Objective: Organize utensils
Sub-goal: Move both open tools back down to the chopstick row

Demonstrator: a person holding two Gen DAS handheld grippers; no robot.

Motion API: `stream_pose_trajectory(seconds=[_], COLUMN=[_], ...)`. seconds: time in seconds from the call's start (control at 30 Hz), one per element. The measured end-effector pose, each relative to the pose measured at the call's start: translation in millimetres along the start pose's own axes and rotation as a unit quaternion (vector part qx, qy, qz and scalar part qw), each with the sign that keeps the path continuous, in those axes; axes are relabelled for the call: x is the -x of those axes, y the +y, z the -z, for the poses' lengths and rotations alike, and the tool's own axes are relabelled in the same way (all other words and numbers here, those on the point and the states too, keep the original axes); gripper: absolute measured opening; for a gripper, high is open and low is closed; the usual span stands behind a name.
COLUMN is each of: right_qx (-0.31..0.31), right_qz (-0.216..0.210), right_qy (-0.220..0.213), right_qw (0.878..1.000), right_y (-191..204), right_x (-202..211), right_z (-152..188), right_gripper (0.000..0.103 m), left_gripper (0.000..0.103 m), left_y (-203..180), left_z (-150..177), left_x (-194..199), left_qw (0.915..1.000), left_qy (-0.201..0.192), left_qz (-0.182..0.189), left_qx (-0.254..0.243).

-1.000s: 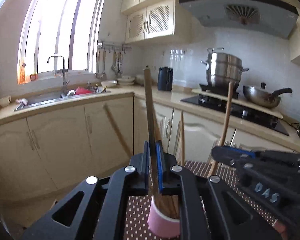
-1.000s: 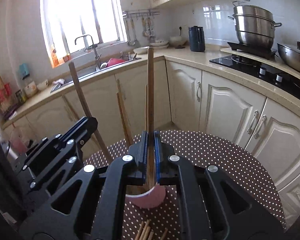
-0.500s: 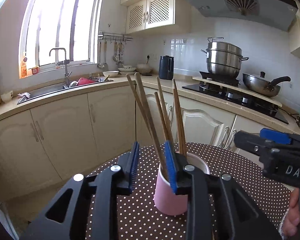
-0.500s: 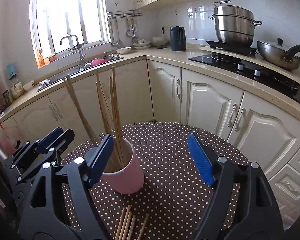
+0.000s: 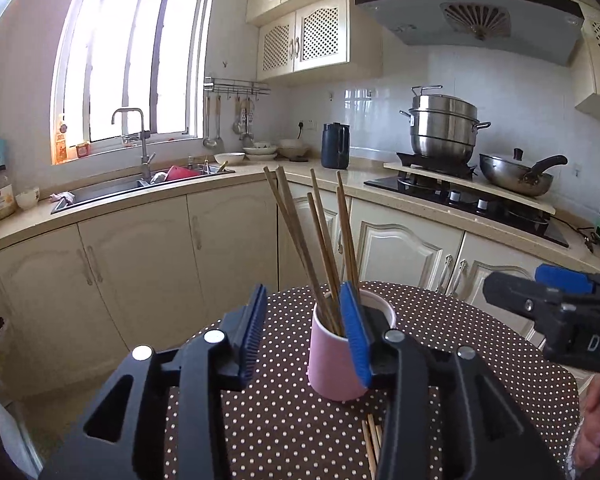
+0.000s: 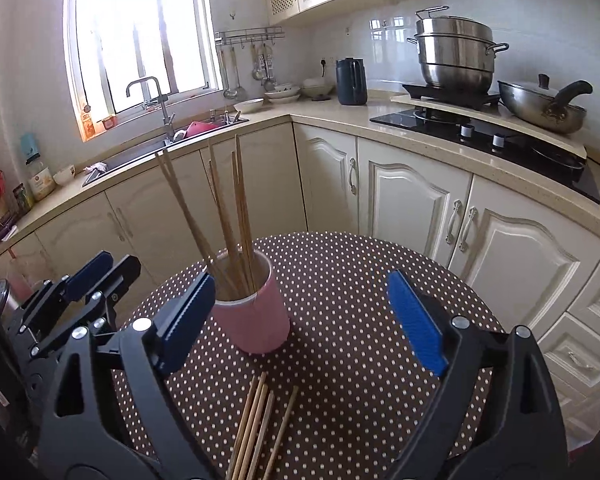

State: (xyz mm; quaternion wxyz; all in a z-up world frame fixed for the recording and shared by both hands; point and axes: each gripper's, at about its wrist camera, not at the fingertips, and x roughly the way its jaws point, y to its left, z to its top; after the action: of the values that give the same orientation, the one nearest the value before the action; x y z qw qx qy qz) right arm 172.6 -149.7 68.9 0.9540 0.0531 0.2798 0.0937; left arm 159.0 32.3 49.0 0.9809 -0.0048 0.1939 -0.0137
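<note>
1. The right claw (image 6: 300, 320) was spread wide and gripped nothing; its ribbed blue pads (image 6: 416, 328) stood well apart over the round tabletop (image 6: 360, 280), which wore a brown cloth with white dots.
2. At 6 o'clock in the right wrist view, a loose bundle of thin wooden chopsticks (image 6: 260, 424) lay flat on the cloth, long axes running roughly 6 to 12 o'clock, tips toward the cup.
3. The left claw (image 5: 304, 336) was released too, with a moderate gap between its pads. Its right pad overlapped the cup's rim in the left wrist view; contact could not be told.
4. A smooth pink cylindrical cup (image 6: 256, 316) stood upright near the tabletop's centre, at 11 o'clock from the loose bundle.
5. Several chopsticks in the cup (image 5: 320, 240) pointed upward, fanned and leaning toward 11 o'clock.
6. Farther off, cream cabinets (image 6: 412, 208) ran beneath a stone kitchen counter, with a steel stockpot (image 6: 456, 56) at 1 o'clock and a sink (image 5: 140, 184) at 10 o'clock.
</note>
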Motion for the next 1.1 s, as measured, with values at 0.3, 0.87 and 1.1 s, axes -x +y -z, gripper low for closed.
stream_pose_trajectory(seconds=[0.3,0.87,1.1], right_qx=[-0.015,-0.042,-0.046], right_qz=[0.001,0.035,0.042], right_qy=[0.026,0.156,0.192], right_qw=[1.000,0.986,0.979], right_y=[-5,-19,-18], right_x=[16,-26,-47], right_z=[28,114,139], right_gripper=[0.090,0.092,0.092], left_gripper=[0.049,0.049,0.049], left_y=[-5,2,-7], left_z=[15,86,109], left_x=[29,31,20], left_qw=[1.0000,0.9970,0.9938], left_qy=[-0.002,0.075,0.111], left_qz=[-0.001,-0.001,0.011], left_qx=[0.000,0.015,0.007])
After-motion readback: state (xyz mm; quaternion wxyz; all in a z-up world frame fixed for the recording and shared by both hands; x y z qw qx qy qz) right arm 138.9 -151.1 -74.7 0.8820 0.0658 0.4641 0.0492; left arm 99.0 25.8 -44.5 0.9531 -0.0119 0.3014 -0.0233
